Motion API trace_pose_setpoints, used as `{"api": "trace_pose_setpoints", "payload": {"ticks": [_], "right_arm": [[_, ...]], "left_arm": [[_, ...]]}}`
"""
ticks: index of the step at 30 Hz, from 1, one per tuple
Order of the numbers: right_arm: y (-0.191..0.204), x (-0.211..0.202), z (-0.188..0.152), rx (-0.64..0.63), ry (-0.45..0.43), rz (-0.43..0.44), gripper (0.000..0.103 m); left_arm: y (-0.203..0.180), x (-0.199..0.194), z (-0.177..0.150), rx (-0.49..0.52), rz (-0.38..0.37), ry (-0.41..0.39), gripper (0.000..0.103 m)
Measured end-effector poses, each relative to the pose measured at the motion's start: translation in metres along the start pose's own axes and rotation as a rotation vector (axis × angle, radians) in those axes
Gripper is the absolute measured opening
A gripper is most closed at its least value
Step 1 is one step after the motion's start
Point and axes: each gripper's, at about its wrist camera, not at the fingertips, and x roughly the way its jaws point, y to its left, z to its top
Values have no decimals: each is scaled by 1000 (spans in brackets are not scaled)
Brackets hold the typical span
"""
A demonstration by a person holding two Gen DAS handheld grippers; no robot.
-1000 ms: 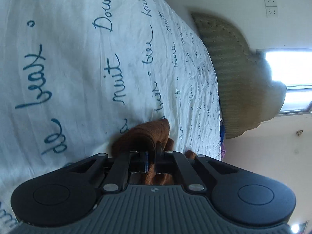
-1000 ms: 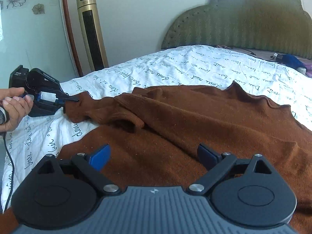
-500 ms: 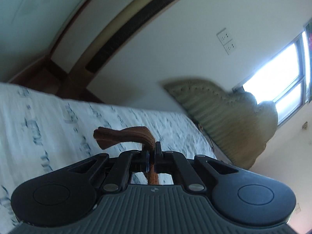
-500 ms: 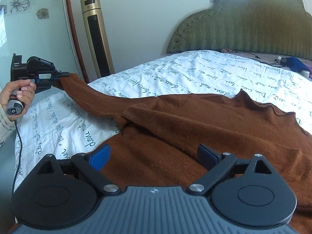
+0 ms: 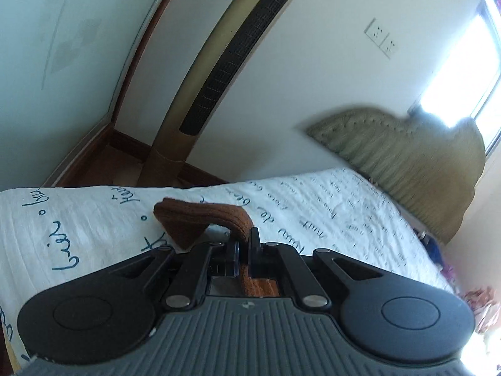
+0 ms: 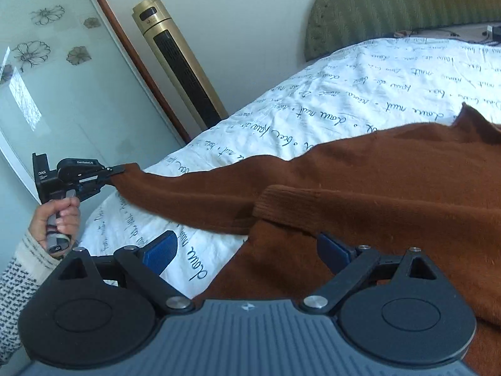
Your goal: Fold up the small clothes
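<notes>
Rust-brown knit is the thing to follow here: a sweater [image 6: 391, 188] lies spread on the bed [image 6: 360, 94], which has a white cover with blue handwriting. I take the sweater as the landmark.

At the far left of the sweater, off the bed's edge, the person's left hand [image 6: 61, 219] holds the left gripper [image 6: 117, 170]. Its fingers are clenched on the cuff [image 5: 219, 216] of one sleeve [image 6: 194, 200], and the sleeve runs from there in a raised, nearly straight line back to the body of the sweater. I think it is pulled out like this to make the sleeve flat and long before it is folded over the body. In the left wrist view the cuff bends over the closed fingertips.

Behind the sleeve, against the wall, stands a gold tower fan [image 6: 178, 62].

In front of the sweater's lower part is the right gripper [image 6: 247, 252]. Its blue pads [image 6: 159, 252] are wide apart and grasp nothing; one is over the white cover, the other over the brown knit. It probably waits to pin or take the hem.

Behind the sweater's right part rises the green headboard [image 6: 407, 3].
</notes>
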Motion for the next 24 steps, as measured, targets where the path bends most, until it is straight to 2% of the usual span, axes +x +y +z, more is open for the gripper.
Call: {"api": "trace_pose_setpoints", "payload": {"ticks": [3,5,6,7,8,9,10,12,13,15,17,18,20,22,24], "right_arm": [[13,22,0,-154,6,-105,97],[18,32,-2,-238,17,-155,96],[19,34,-1,-263,-3,-169,89],[20,35,0,-279,-20,-186,72],[19,36,3,-275,-32,-207,62],[15,39,7,-251,-36,-222,48],[10,45,9,-224,-6,-249,42],[2,59,6,-202,98,-249,42],[3,56,3,-217,99,-243,43],[3,48,6,-185,158,-204,43],[1,41,10,-122,231,-68,42],[4,38,9,-141,247,-26,41],[11,30,12,-178,209,-70,42],[8,19,21,-148,92,-101,45],[15,21,21,-285,38,-246,53]], "left_arm": [[3,4,-12,-1,-38,47,6],[0,3,-15,22,-41,51,6],[-2,1,-17,41,-42,45,8],[-2,-1,-18,46,-43,45,10],[-2,-1,-18,43,-48,47,14],[-1,-3,-21,37,-62,54,17],[-1,-3,-22,35,-78,61,17],[0,-4,-24,39,-98,75,17],[-1,-4,-24,46,-100,78,17],[0,-7,-25,60,-111,84,17],[2,-8,-25,54,-117,83,17],[5,-9,-24,49,-119,81,17],[10,-11,-25,30,-118,82,17],[17,-11,-25,-2,-123,91,17],[23,-11,-25,-21,-112,100,20]]}}
